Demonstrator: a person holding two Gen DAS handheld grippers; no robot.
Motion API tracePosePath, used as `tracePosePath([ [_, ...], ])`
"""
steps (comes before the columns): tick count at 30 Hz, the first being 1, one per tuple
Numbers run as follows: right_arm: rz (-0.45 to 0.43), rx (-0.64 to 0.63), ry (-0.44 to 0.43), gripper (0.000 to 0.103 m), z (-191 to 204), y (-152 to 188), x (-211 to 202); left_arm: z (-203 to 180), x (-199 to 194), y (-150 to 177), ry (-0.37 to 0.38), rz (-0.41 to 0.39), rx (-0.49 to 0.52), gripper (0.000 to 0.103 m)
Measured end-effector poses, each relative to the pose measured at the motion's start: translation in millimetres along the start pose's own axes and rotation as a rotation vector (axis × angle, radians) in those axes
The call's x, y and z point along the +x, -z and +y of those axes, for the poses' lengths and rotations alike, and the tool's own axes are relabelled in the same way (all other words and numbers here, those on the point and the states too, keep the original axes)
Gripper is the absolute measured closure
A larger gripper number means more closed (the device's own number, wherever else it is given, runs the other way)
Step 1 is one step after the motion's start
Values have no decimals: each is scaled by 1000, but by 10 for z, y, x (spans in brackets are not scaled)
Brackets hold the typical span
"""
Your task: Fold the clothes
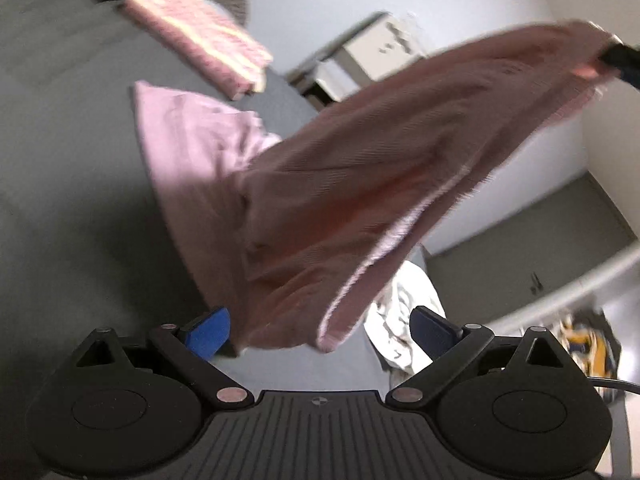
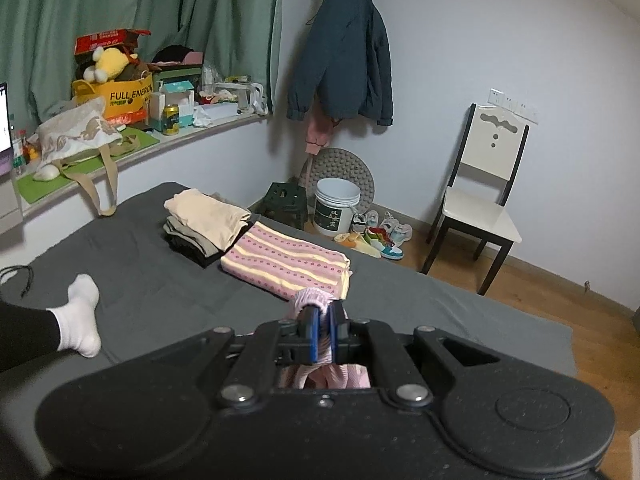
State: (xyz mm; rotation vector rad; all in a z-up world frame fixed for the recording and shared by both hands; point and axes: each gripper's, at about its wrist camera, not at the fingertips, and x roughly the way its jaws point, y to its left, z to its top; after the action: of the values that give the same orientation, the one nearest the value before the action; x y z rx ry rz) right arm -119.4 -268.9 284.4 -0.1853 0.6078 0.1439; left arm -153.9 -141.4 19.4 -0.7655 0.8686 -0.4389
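Left gripper [image 1: 320, 332] jaws spread wide, gripping nothing; pink garment [image 1: 360, 184] hangs mid-air above grey bed [image 1: 60, 160]. Right wrist view: right gripper [image 2: 323, 338] clamped tight on pink fabric, striped folded piece [image 2: 286, 262] just beyond.

Home bedroom, grey bed [image 2: 160, 276], green curtains [image 2: 140, 8], hung jacket [image 2: 344, 52], chair [image 2: 480, 184]

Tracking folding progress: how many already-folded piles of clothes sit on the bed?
2. A pink-and-yellow striped folded piece lies mid-bed; touching its far left side is a stack topped by a beige garment over darker ones. More may be hidden behind the right gripper.
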Motion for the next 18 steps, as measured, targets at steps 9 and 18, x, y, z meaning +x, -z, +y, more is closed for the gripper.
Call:
tracePosePath([
  [9, -5, 14, 1, 97, -44, -14, -12, 213, -33, -39, -3, 31, -142, 5],
  [18, 2, 38, -7, 97, -57, -7, -25, 253, 69, 51, -78, 61, -214, 21],
])
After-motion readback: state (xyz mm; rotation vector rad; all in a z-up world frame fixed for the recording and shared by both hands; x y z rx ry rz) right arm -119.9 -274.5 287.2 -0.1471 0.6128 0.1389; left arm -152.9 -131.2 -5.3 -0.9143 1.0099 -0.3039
